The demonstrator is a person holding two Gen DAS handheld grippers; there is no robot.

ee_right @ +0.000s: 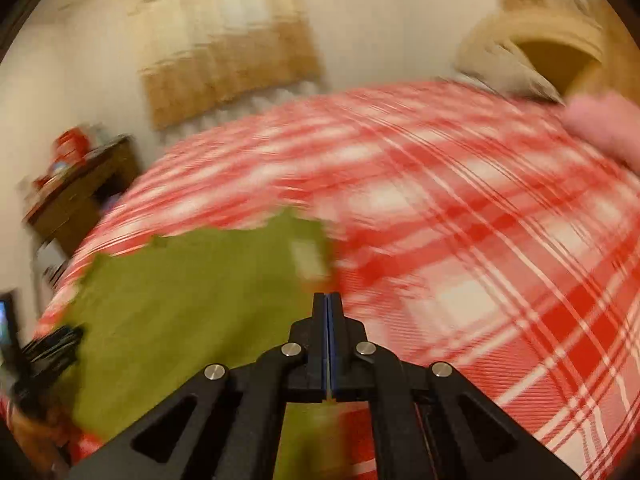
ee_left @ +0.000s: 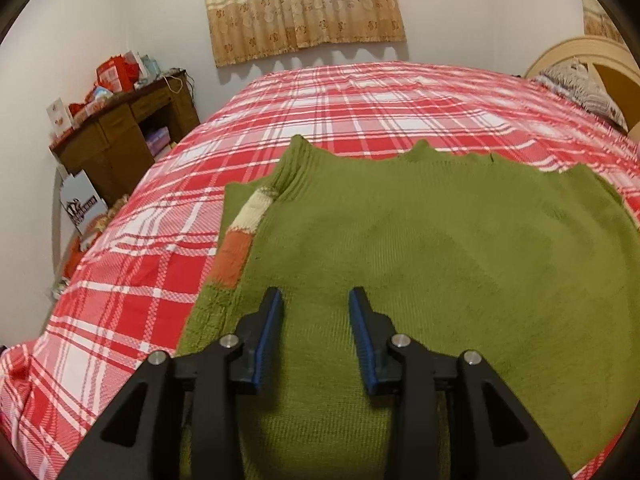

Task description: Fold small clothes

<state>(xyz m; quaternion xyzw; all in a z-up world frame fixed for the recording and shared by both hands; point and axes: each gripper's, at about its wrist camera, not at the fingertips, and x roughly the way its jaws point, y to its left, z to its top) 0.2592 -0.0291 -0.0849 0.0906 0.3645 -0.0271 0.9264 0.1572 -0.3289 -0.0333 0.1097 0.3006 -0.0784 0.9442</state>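
Spread flat on the red plaid bed (ee_left: 168, 264), a green knitted sweater (ee_left: 440, 248), one sleeve with cream and orange bands folded in along its left side. Above the knit, left gripper (ee_left: 316, 298), fingers (ee_left: 272, 320) parted to a narrow gap with nothing between them, hovering or resting on the cloth, contact unclear. At the sweater's right edge, right gripper (ee_right: 328, 300), fingers pressed fully together; possibly pinching a thin lip of green fabric, but too blurred to confirm. Likely trouble from here: a closed right grip sliding off without catching the edge, leaving the fold undone; or a single-layer pinch dragging the knit askew and rumpling the tucked sleeve. Hard to make out: most of the right view, smeared by motion, including a pale pink shape at far right. Cut off: the sweater's near hem, hidden behind both gripper frames. Beyond, a cluttered brown desk (ee_left: 120, 132) against the wall.
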